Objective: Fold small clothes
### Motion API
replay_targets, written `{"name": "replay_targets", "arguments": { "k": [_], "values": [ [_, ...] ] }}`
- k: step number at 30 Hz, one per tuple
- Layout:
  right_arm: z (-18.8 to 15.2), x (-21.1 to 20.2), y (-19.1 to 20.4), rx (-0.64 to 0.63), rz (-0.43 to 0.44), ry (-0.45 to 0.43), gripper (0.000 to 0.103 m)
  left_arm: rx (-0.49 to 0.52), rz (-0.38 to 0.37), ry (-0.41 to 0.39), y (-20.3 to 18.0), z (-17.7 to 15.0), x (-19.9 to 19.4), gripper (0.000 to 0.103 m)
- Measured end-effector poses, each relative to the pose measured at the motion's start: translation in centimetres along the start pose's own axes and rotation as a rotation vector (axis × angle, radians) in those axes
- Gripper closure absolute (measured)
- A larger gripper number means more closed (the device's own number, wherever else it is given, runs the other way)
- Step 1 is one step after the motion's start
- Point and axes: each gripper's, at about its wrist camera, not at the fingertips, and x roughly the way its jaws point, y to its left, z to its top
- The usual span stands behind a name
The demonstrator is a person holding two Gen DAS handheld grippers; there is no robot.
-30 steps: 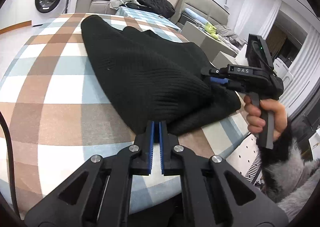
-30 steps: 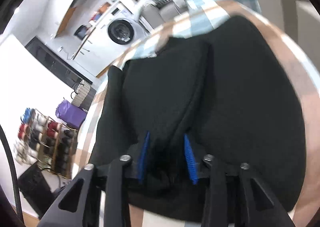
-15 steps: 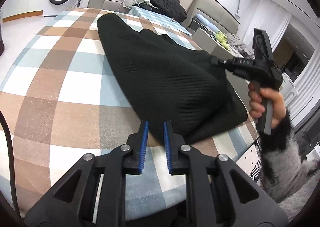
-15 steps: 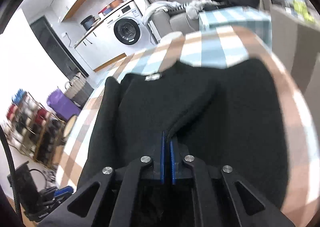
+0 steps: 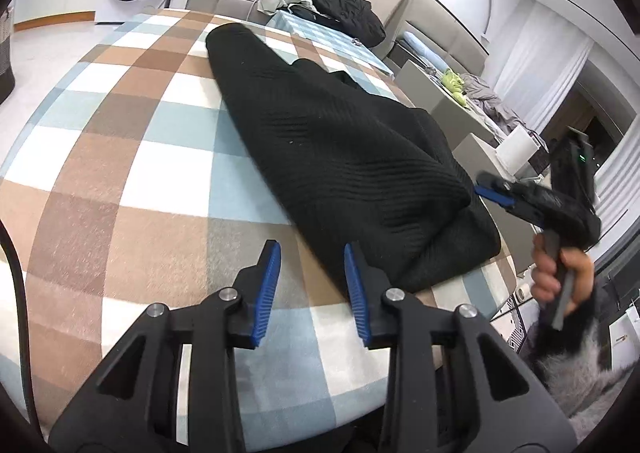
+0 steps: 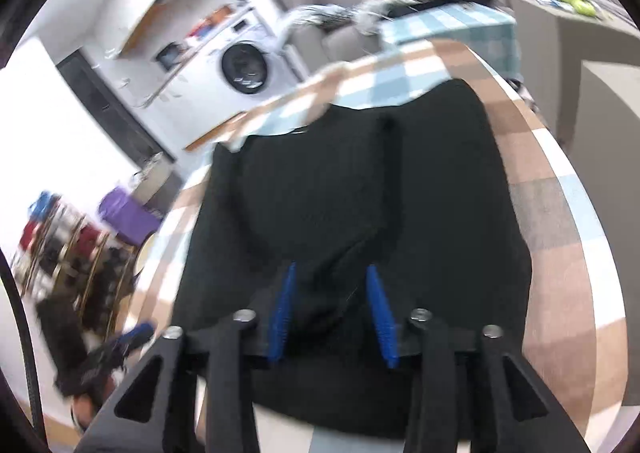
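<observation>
since both tongs have just been opening and hold nothing, left gripper (image 5: 310, 285) near, right gripper (image 6: 330, 309) over it, the sweater (image 5: 344, 157) on the table (image 5: 120, 173) could slump unfolded at the near right edge.

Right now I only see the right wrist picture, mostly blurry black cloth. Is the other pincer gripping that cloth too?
Observer: No. In the left wrist view the left gripper has jaws that have just been opening. Nothing is between them, and they hang over the checked tablecloth beside the black garment.
Operator: And my pincer, seen from outside?
Observer: The right gripper has its blue tip at the garment's folded edge. Its jaws have just been opening too, not pinching fabric.
Operator: Who holds it?
Observer: A hand in a furry sleeve grips its handle.
</observation>
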Motion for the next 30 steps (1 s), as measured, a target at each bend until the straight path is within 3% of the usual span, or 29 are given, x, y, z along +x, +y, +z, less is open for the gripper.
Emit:
{"name": "replay_targets", "arguments": {
  "k": [3,7,12,14,16,17,20,22,26,30],
  "values": [
    [-0.7,-0.3,2.1,-0.144,0.003,0.024,0.056,0.016,-0.006,0.003,-0.5,0.3,0.4,0.074],
    [-0.8,1.3,4.1,-0.273,0.010,0.073,0.044,0.034,-0.002,0.005,-1.2,0.4,0.6,0.074],
    [-0.4,4.7,4.9,-0.384,0.005,0.136,0.045,0.035,0.005,0.004,-1.3,0.6,0.6,0.074],
    [-0.5,5.5,5.0,-0.417,-0.003,0.166,0.079,0.031,0.009,0.001,-1.1,0.8,0.6,0.074],
    [-0.7,5.0,5.5,-0.456,0.007,0.154,0.093,0.024,0.014,-0.004,-0.9,1.0,0.5,0.074],
    [-0.8,3.6,5.8,-0.463,0.036,0.113,0.094,0.022,0.016,-0.006,-0.8,1.1,0.4,0.074],
    [-0.9,-0.5,6.4,-0.398,0.123,0.050,0.095,0.023,0.023,-0.025,-0.4,1.6,-0.1,0.074],
    [-1.7,-1.2,5.7,-0.316,0.145,0.079,0.095,0.015,0.026,-0.031,-0.1,1.9,-0.1,0.074],
    [-4.4,2.4,2.3,-0.190,0.018,0.209,0.094,-0.005,0.018,-0.011,0.2,2.4,1.1,0.074],
    [-4.3,2.4,1.6,-0.163,0.039,0.205,0.083,0.008,0.012,0.019,-0.1,2.7,2.2,0.074]
  ]
}}
